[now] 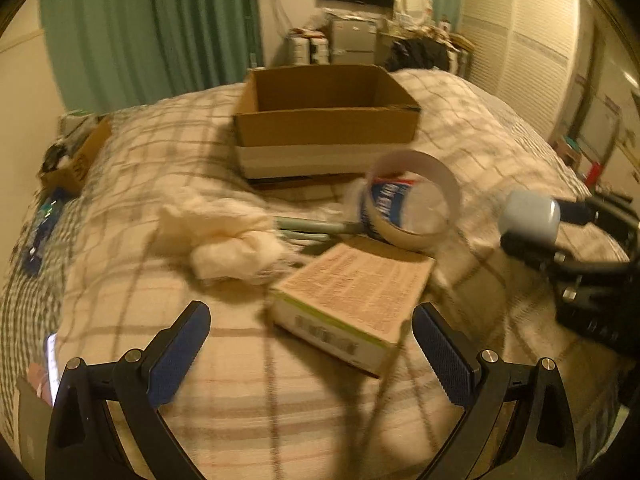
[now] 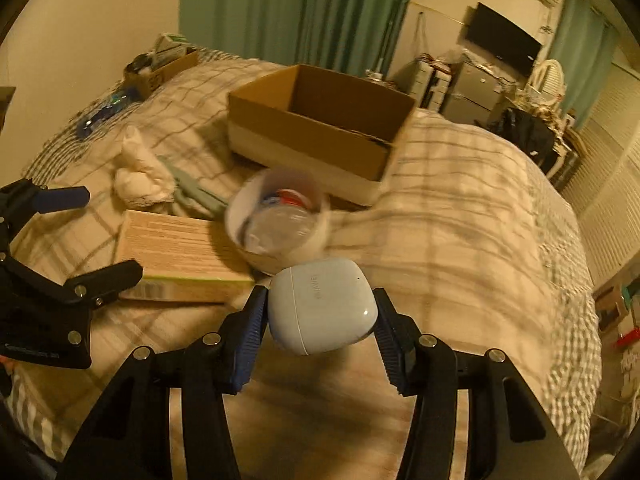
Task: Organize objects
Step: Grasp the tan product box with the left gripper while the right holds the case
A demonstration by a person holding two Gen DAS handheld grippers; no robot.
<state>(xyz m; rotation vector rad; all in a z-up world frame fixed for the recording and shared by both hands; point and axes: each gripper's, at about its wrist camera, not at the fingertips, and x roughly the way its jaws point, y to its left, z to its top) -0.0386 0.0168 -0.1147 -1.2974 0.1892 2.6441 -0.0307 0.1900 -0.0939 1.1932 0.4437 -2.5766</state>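
Right tongs (image 2: pixel 322 312): my fingers clamped on a pale blue earbud case (image 2: pixel 322 310), lower centre of frame, above the checked bedspread (image 2: pixel 460 220). Left tongs (image 1: pixel 310 356): spread wide, holding nothing, printed carton (image 1: pixel 356 300) just beyond them. Tape roll (image 1: pixel 414 200), white cloth (image 1: pixel 224 240) mid-frame. Open cardboard box (image 1: pixel 326 120), upper centre.

Left gripper (image 1: pixel 311 344), right gripper (image 2: pixel 320 312): black angular frames, silver screws, blue ribbed pads.
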